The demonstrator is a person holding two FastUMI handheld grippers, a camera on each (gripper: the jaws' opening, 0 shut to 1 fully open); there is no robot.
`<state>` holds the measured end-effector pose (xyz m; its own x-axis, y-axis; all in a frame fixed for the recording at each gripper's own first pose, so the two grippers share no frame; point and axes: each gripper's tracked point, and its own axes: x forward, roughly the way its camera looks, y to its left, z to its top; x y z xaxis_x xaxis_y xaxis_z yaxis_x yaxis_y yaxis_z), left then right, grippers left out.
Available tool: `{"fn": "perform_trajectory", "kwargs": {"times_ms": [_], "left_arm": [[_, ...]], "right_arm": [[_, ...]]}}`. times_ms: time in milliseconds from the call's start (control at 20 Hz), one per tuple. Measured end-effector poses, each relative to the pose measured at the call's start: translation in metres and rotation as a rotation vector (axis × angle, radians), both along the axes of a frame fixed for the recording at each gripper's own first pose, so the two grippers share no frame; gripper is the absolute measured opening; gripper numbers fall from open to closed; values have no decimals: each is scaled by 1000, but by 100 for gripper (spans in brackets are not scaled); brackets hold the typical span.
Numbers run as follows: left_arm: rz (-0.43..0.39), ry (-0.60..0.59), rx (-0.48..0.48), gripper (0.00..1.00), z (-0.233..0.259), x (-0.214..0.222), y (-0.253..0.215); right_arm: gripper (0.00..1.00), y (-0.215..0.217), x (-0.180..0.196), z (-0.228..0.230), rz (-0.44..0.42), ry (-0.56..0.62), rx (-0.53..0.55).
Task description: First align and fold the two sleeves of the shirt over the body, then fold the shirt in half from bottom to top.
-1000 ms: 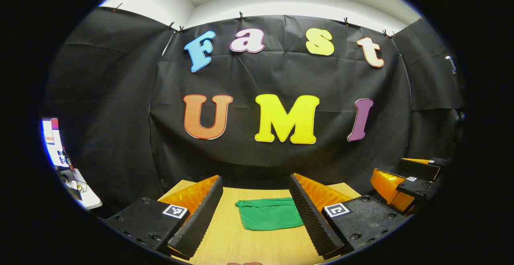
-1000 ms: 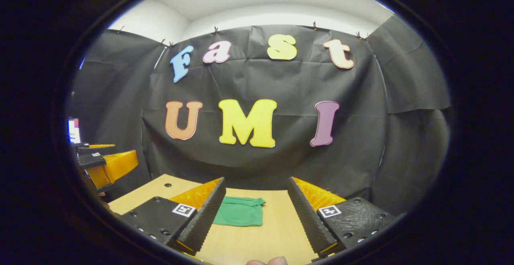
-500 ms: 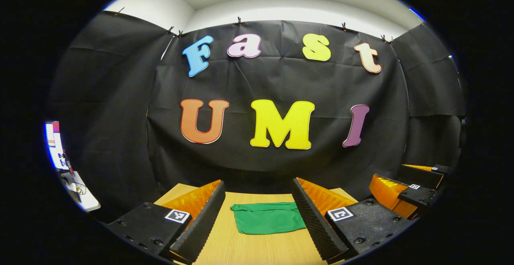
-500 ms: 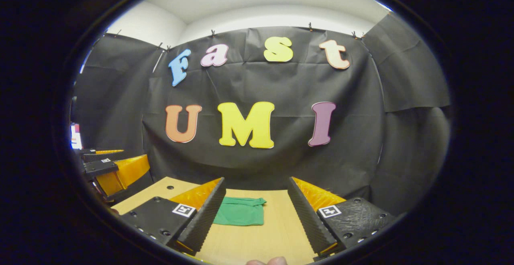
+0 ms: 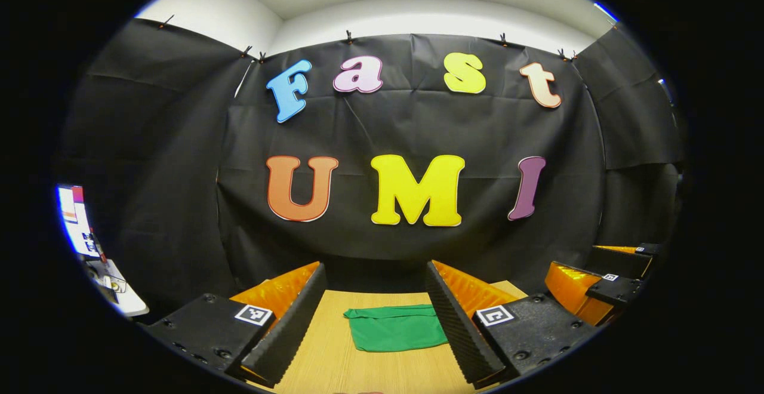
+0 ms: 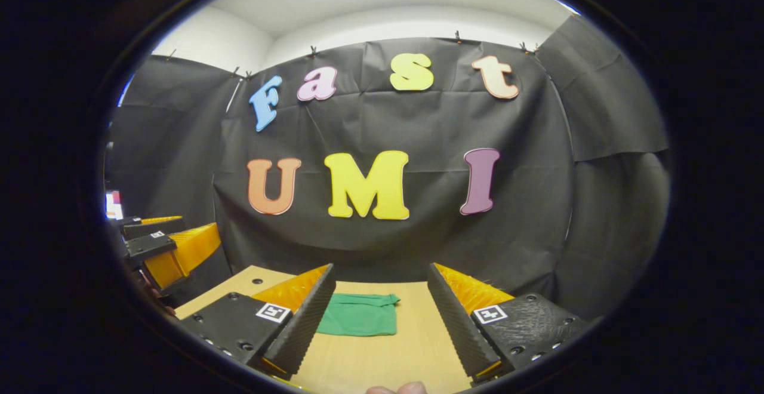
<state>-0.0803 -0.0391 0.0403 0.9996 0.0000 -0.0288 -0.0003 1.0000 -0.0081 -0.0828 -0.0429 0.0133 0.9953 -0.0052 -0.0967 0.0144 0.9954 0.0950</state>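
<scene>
- Green shirt [image 5: 395, 328] is sitting on the wooden tabletop [image 5: 334, 364] as a small neat rectangle, so I'd say both folds are basically done.
- What's changed over the last second: both views have tipped up and eased back a bit, and the shirt sits lower in the left gripper view than before. Looks like the hands are backing off, not going in for another grab.
- Left claw [image 5: 375, 328] is wide open, holding nothing, up off the shirt.
- Right claw [image 6: 377, 316] is the same, spread wide and empty, with the shirt [image 6: 360, 315] just past its left finger.
- Behind the shirt the tabletop ends at the black cloth wall [image 5: 418, 125], with white wall and ceiling above the cloth.
</scene>
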Motion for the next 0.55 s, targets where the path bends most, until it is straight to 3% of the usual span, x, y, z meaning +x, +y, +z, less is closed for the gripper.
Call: {"fn": "perform_trajectory", "kwargs": {"times_ms": [550], "left_arm": [[27,10,-7,100,-4,16,3]], "right_arm": [[96,3,17,-1,38,-8,-11]]}}
